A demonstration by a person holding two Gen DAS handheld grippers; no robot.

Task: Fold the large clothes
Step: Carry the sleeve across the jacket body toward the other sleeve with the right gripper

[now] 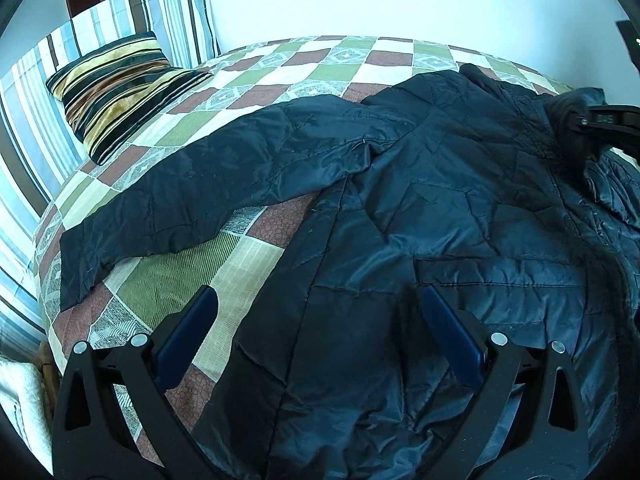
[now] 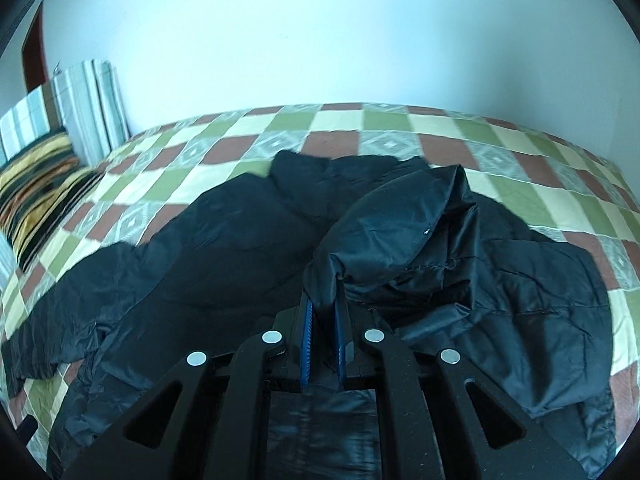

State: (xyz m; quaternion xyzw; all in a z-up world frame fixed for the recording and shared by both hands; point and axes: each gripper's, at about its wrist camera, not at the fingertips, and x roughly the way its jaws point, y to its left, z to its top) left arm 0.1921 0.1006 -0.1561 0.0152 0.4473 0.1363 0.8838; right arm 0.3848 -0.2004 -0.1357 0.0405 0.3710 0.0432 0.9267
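Checkered bedspread (image 1: 256, 256) bare beyond jacket (image 1: 440, 208) sleeve (image 1: 192, 196) edge.

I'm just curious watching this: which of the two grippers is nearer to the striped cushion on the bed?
Left. The left gripper hovers open over the black jacket, with the striped cushion up-left of it. The right gripper, clamped on a jacket sleeve, is further off.
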